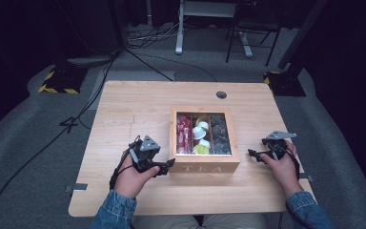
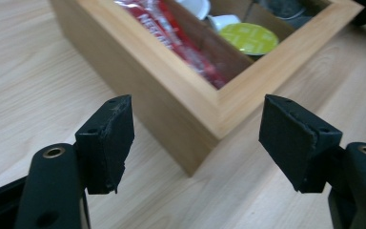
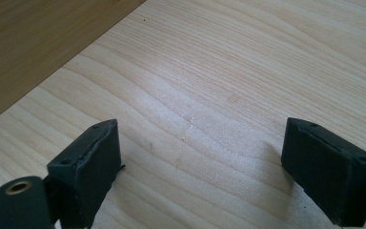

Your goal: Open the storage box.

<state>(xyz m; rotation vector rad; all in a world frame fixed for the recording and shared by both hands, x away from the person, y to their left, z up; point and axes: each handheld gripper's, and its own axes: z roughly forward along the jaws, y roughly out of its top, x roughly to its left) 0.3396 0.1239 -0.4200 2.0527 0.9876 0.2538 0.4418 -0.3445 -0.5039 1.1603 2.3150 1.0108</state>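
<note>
From the high view I see one wooden tea box (image 1: 204, 167) at the centre of the frame, on the near half of the table (image 1: 138, 102); it is square, pale wood, with "TEA" on its front wall and a clear lid through which three compartments show: red packets (image 1: 184, 133) in the left one, white and yellow-green capsules (image 1: 200, 138) in the middle one, dark capsules (image 1: 219, 134) in the right one. I count two grippers and two hands. My left gripper (image 1: 166, 166) lies low at the lower left of the box, tips at its front left corner, the hand behind it with a denim sleeve entering from the bottom edge. My right gripper (image 1: 252, 154) rests at the right of the frame, near the box's right wall but apart from it. In the left gripper view the jaws stand apart with nothing pressed between them, the box's corner straight ahead in the upper centre of the frame. In the right gripper view the jaws gape wide over bare table, the box's wall at the upper left.
</note>
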